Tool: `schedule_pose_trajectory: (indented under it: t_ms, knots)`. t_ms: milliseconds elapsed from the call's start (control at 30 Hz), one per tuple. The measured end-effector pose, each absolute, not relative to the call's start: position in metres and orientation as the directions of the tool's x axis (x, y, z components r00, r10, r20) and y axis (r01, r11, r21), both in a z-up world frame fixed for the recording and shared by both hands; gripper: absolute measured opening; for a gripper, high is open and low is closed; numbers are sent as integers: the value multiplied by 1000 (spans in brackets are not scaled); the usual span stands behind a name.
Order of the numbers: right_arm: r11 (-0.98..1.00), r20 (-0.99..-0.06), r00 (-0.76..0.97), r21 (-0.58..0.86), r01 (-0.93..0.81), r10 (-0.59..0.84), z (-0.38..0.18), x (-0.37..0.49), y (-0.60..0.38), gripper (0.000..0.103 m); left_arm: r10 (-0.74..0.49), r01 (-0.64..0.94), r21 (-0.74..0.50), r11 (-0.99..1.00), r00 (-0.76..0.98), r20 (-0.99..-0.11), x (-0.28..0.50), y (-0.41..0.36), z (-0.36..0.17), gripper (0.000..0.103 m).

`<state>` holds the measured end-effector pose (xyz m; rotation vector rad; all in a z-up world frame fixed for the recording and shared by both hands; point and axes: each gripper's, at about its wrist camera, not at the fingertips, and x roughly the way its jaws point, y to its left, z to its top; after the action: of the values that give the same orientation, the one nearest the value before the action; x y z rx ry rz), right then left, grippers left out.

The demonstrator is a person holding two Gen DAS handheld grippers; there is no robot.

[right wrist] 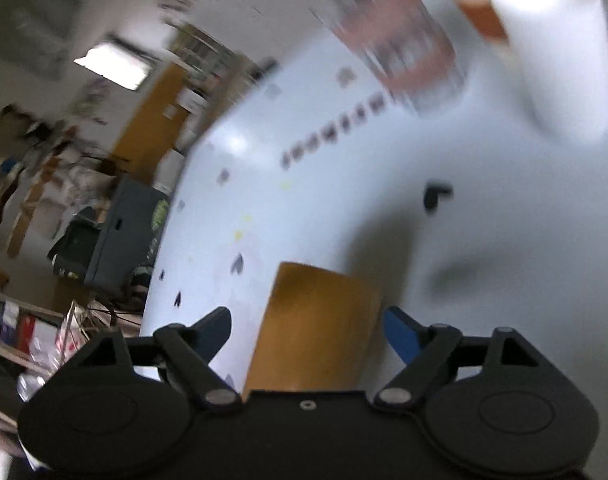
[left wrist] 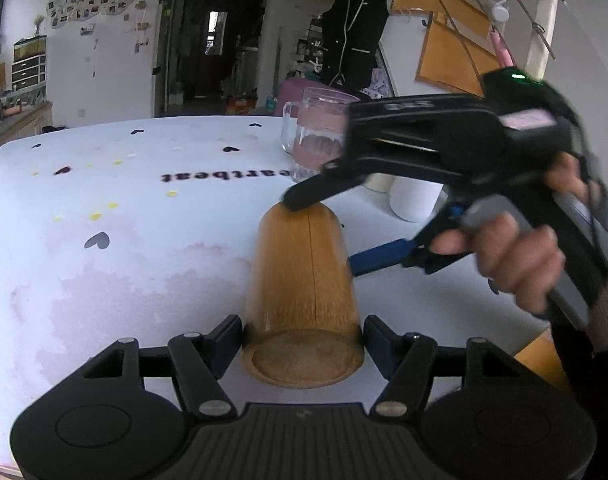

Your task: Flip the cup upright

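The tapered brown wooden cup [left wrist: 304,280] lies on its side on the white desk [left wrist: 144,260], its base clamped by the left gripper [left wrist: 302,340]. The right gripper [left wrist: 323,232] straddles the cup's far end, spread wide, holding nothing; a clear glass mug [left wrist: 311,132] stands beyond the cup.

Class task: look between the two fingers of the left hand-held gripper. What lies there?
In the left wrist view, the brown wooden cup lies on its side between the left hand-held gripper fingers, base toward the camera, on the white tablecloth.

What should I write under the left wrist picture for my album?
Left gripper clamps a wooden cup lying on the white tablecloth; right gripper, open, straddles its far end.
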<state>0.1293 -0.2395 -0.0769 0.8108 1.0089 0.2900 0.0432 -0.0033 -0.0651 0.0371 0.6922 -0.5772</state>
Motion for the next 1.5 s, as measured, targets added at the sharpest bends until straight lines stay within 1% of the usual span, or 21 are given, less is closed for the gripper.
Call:
schedule_pose_trajectory:
  t_ms: [133,200,233,367,467,500,567,733,867,1067,1300,1433,1500]
  knots:
    - [662,-662,469,723,197,584,-88,144,-231,84,-487,516,-145,844,625,-610,41,-3,-66,67]
    - [661,-671,451,721,209,588,-92,147,-227,80,-484,516,-139,845,628,-609,41,-1,-66,67]
    - [666,-678,442,715,213,587,-93,147,-226,75,-482,514,-137,847,631,-609,40,-2,-66,67]
    - [675,-675,446,713,189,588,-89,145,-228,74,-489,525,-134,840,628,-606,40,-3,-66,67]
    - [730,-670,505,675,110,544,-70,136,-226,74,-502,535,-140,833,625,-598,44,-6,-67,68]
    - [751,-664,531,656,75,527,-62,132,-224,74,-503,531,-147,835,625,-597,46,-6,-68,68]
    - [795,-650,581,607,8,490,-46,124,-220,73,-503,523,-157,838,626,-596,49,-7,-69,73]
    - [893,-619,687,438,-101,381,-18,111,-213,73,-517,520,-183,835,623,-587,49,-6,-72,74]
    - [957,-591,763,265,-122,261,-10,112,-212,72,-520,513,-193,836,629,-578,49,-4,-72,74]
    - [996,-526,845,55,-73,91,-1,128,-218,72,-519,510,-195,838,631,-576,48,-3,-73,74]
    - [999,-518,854,-44,20,-40,-12,152,-237,72,-514,506,-193,840,633,-578,47,-2,-74,74]
    - [998,-537,842,-66,23,-55,-24,154,-240,72,-514,507,-192,840,634,-578,47,-3,-74,74]
    - [996,-529,847,-83,17,-58,-27,153,-238,72,-514,506,-192,841,635,-577,47,-3,-73,74]
